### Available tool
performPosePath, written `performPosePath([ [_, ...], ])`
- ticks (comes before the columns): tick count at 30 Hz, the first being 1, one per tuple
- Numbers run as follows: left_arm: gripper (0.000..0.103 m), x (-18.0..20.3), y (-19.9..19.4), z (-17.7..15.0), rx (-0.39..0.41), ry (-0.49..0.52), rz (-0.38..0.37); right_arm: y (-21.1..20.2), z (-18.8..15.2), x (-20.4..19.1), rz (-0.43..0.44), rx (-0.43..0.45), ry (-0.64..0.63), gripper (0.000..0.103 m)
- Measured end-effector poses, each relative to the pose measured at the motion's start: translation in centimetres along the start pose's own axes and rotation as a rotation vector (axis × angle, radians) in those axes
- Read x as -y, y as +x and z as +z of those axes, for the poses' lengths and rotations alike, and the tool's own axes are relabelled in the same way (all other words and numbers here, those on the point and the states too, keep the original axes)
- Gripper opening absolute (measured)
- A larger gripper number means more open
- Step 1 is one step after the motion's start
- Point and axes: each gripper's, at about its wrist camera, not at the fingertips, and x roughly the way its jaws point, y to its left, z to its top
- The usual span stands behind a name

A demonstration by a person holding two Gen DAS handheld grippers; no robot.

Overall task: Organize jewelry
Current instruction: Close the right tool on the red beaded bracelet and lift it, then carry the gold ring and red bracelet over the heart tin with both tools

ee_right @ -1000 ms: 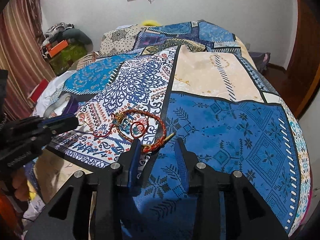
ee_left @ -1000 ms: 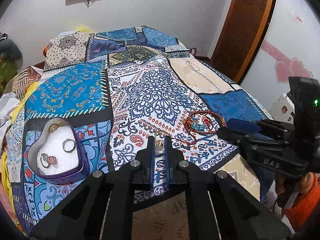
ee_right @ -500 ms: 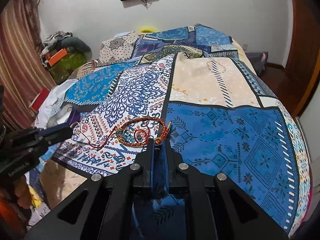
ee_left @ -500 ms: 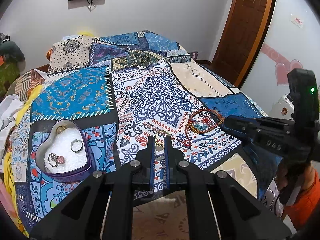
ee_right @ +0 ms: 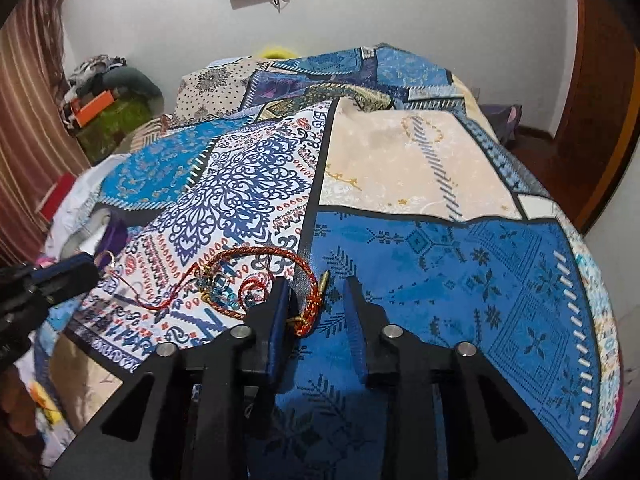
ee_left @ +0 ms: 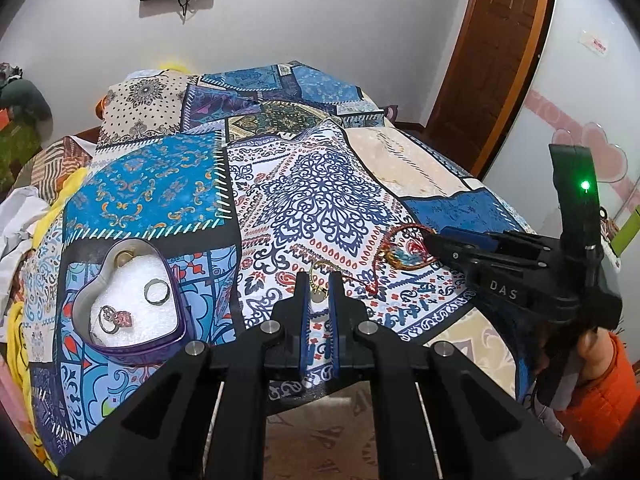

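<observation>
A heart-shaped tin (ee_left: 132, 344) with white foam holds several rings and lies on the patterned bedspread at the left. My left gripper (ee_left: 319, 280) is shut on a small gold ring (ee_left: 320, 269) just above the cloth. A red braided bracelet (ee_right: 256, 280) with a blue charm lies on the bedspread; it also shows in the left wrist view (ee_left: 400, 252). My right gripper (ee_right: 316, 292) is open, and the bracelet's knotted end with a gold tip lies between its fingers. The left gripper shows in the right wrist view (ee_right: 98, 266) at the far left with the ring at its tip.
The bedspread (ee_left: 312, 184) covers a bed whose front edge falls off just below both grippers. A pillow (ee_left: 144, 112) lies at the far end. A wooden door (ee_left: 496, 60) stands at the right. Clothes are piled at the left (ee_right: 108, 92).
My right gripper has gone from open to shut and is open again, its fingers around the bracelet's end. The left gripper has stayed shut on the ring and barely moved.
</observation>
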Motion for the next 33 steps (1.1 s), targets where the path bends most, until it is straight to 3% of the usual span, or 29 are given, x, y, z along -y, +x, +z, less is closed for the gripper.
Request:
performPosePath([
  [1, 0.007, 0.0, 0.0, 0.0, 0.001, -0.001, -0.001, 0.0, 0.0, 0.0, -0.001, 0.002, -0.007, 0.009],
  [4, 0.007, 0.0, -0.2, 0.1, 0.005, 0.001, 0.000, -0.2, 0.1, 0.2, -0.003, 0.008, -0.009, 0.007],
  [14, 0.007, 0.5, -2.9, 0.9, 0.064, 0.010, 0.005, -4.6, 1.6, -0.8, 0.029, 0.131, -0.006, 0.007],
  [23, 0.007, 0.0, -6.9, 2.0, 0.163, -0.005, 0.035, -8.3, 2.9, -2.3, 0.051, 0.227, -0.024, 0.007],
  [33, 0.007, -0.5, -8.8, 1.8, 0.193, -0.010, 0.043, -11.0, 3.8, -4.0, 0.068, 0.304, -0.062, 0.007],
])
